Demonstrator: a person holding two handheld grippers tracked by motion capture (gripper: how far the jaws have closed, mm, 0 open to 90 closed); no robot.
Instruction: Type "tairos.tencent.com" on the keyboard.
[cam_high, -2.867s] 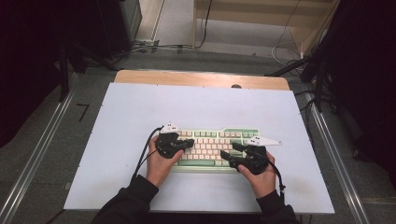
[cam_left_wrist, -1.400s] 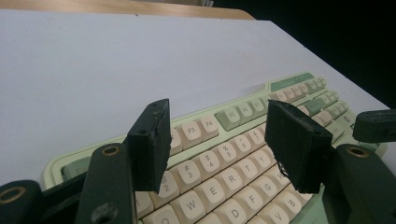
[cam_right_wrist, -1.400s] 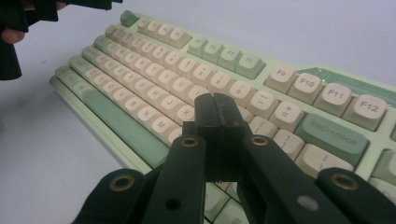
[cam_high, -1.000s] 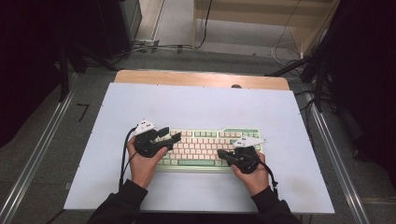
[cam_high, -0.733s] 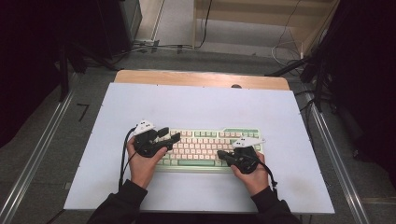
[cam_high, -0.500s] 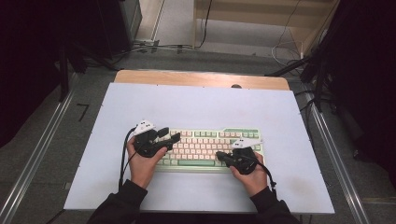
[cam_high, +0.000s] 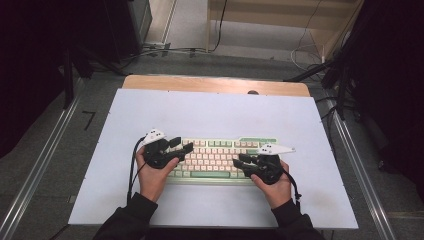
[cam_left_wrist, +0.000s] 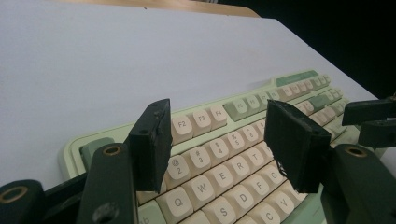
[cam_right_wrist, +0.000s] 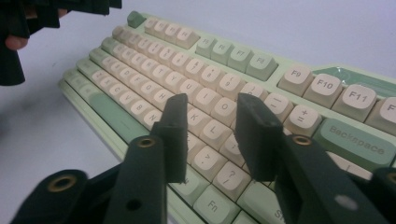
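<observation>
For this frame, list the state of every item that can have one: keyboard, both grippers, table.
keyboard: flat on the table, keys up, ungripped.
left gripper: open, jaws apart above the keyboard's left keys, nothing between them.
right gripper: open, jaws have just been opening above the right keys, nothing between them.
table: covered in a white sheet.

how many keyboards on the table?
1. The keyboard lies near the table's front edge, between the left gripper and right gripper.

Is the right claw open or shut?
Open. The right gripper has just been opening; a gap shows between its jaws, nothing in it, above the keyboard.
</observation>
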